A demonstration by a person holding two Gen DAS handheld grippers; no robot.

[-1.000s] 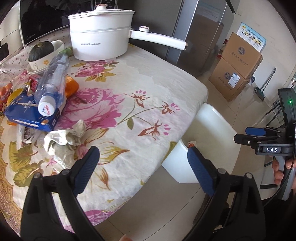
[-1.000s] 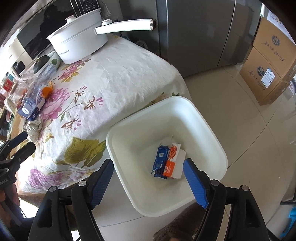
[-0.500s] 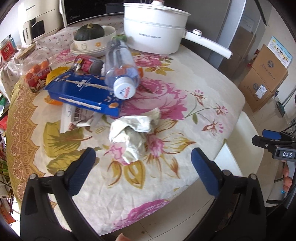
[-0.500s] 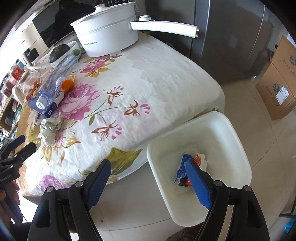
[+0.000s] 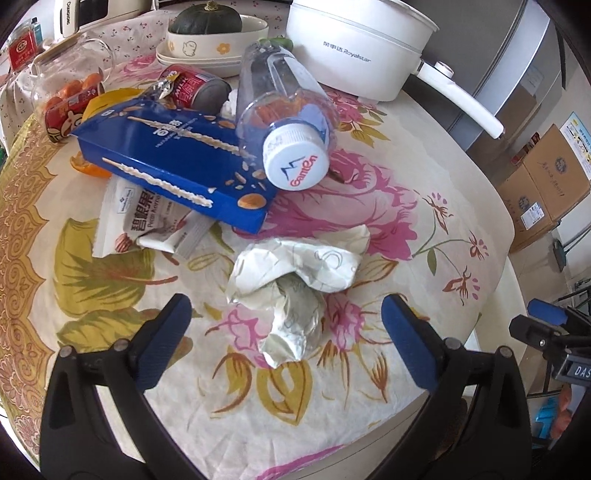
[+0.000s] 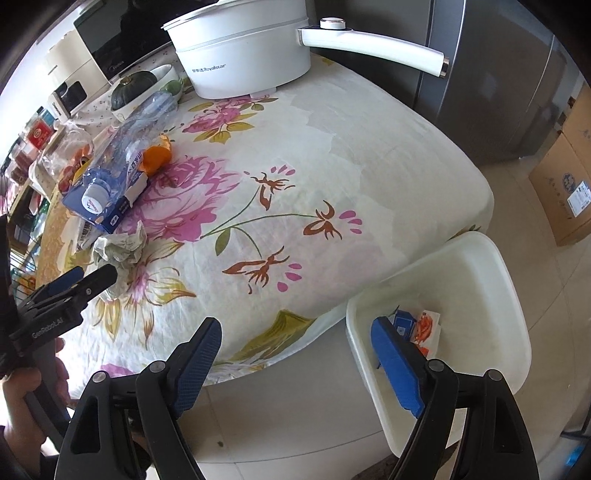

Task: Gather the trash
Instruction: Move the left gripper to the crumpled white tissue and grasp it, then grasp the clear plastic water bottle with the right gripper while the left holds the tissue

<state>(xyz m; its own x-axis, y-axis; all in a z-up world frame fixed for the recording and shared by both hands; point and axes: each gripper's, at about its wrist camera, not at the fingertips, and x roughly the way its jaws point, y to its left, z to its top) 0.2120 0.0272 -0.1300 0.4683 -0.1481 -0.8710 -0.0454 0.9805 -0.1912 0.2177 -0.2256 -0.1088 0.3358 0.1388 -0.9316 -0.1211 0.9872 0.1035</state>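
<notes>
The left gripper point(image 5: 286, 332) is spread wide and holds nothing, its blue fingertips point(image 5: 166, 332) on either side of a crumpled paper wad point(image 5: 295, 280) that lies directly ahead between them, not yet touched. The wad is white and greyish, creased into a loose lump with a tail pointing back toward the gripper. Ahead and to the left of it lies a white snack wrapper point(image 5: 140, 218), partly tucked under a blue snack box point(image 5: 177, 166). A clear plastic bottle point(image 5: 284, 122) lies on its side across the box, its white cap facing the gripper (the cap reads "Ganten"). Beyond them a red can point(image 5: 192, 92) lies on its side, and farther off stand a bowl holding a dark green squash point(image 5: 207, 22) and a white pot point(image 5: 354, 48) with a long handle.

Everything rests on a table point(image 5: 424, 206) covered in a cream cloth printed with pink flowers and yellow leaves.

The right gripper point(image 6: 295, 354) is also wide apart and empty, hovering past the table's edge over pale floor tiles. Just ahead to its right sits a white bin point(image 6: 480, 266) on the floor beside the table, with a blue carton and an orange-and-white wrapper point(image 6: 424, 325) inside. Cardboard boxes point(image 6: 565, 184) stand farther right, near a grey refrigerator point(image 6: 498, 74).
</notes>
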